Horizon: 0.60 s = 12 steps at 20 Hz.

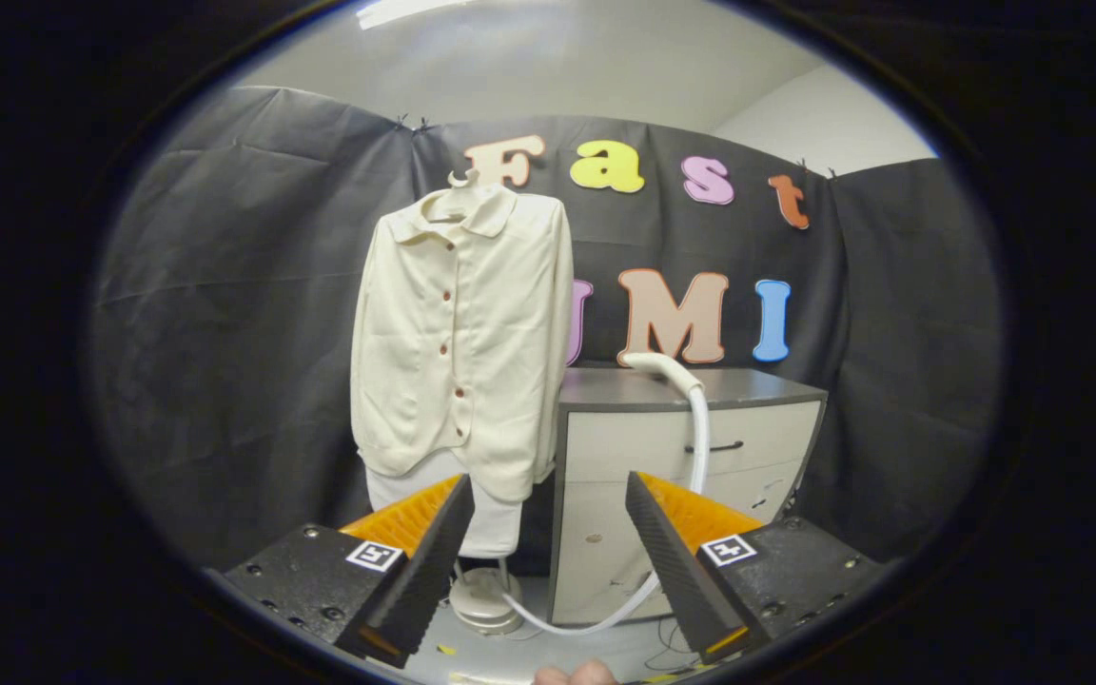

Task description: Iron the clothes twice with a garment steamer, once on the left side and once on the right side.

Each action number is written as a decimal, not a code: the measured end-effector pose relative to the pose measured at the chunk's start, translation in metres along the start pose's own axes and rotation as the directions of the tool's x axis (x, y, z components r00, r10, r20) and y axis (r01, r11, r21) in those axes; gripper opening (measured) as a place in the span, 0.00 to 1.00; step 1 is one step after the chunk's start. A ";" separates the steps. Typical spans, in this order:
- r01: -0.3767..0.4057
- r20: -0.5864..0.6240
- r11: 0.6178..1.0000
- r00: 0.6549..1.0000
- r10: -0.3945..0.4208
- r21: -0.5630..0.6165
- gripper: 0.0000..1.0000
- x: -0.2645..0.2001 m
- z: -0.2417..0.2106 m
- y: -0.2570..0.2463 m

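The shirt (pixel 460 342) is hung beyond the left finger. The tongs (pixel 545 495) are held apart, empty. The steamer (pixel 664 369) is laid on the cabinet (pixel 691 447) beyond the right finger; its hose (pixel 697 447) may be snagged when lifted.

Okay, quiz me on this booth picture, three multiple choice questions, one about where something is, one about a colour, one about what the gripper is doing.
1. Where does the steamer head rest?
A. on top of the cabinet
B. on the floor
C. hooked on the hanger

2. What colour is the shirt?
A. dark blue
B. cream
C. red

3. What state is the gripper in?
A. shut on the hose
B. shut on the shirt
C. open, holding nothing

Answers:
1 A, the head lies at the cabinet's top edge, its hose dropping down the front.
2 B, the hanging buttoned shirt is cream.
3 C, the fingers stand wide apart with nothing between them.
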State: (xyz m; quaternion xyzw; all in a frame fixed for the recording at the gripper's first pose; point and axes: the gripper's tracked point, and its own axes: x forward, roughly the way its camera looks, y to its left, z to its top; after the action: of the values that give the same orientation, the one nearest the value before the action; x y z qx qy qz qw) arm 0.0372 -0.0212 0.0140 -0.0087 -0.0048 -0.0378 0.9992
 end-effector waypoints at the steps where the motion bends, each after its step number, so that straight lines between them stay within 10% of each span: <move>1: 0.001 0.000 1.000 1.000 -0.001 -0.001 0.98 0.006 0.001 -0.002; 12: -0.029 0.008 1.000 1.000 0.029 -0.011 0.99 0.111 0.017 -0.060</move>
State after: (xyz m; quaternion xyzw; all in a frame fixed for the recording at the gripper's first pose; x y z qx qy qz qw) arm 0.1431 -0.0891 0.0328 -0.0142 -0.0084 -0.0232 0.9996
